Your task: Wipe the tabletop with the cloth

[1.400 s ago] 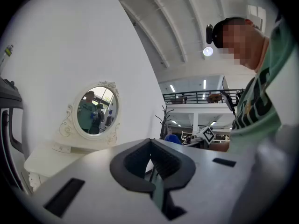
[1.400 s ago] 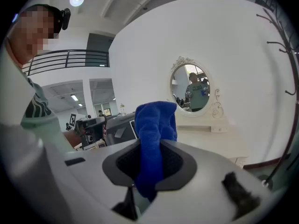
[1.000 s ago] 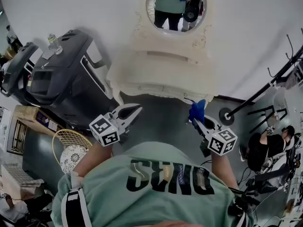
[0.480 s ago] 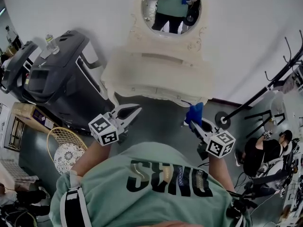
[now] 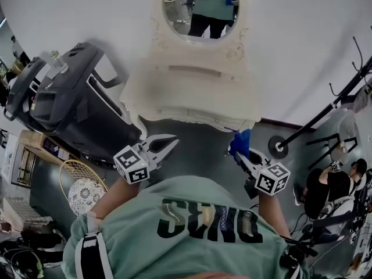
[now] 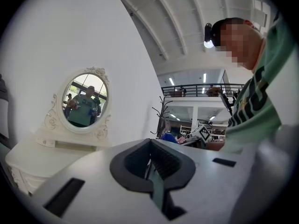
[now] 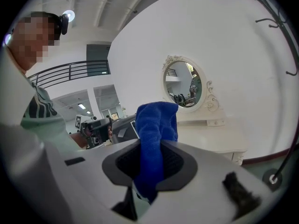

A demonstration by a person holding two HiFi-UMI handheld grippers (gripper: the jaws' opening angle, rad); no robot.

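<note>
Little has shifted over the last second in the head view: both forearms stay bent at chest height, the left gripper (image 5: 172, 140) and right gripper (image 5: 235, 153) aimed at the dressing table (image 5: 192, 92) just beyond their fingertips. Left gripper view: its jaws (image 6: 150, 166) are pressed together on nothing. Right gripper view: the right gripper's (image 7: 149, 158) jaws clamp the blue cloth (image 7: 156, 125), which bunches up past the fingertips, short of the tabletop.

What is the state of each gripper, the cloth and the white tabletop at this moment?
Left gripper: shut, nothing between its jaws.
Right gripper: shut on the blue cloth.
Blue cloth: bunched, held up in the air, apart from the tabletop.
Tabletop: not yet touched by the cloth.
</note>
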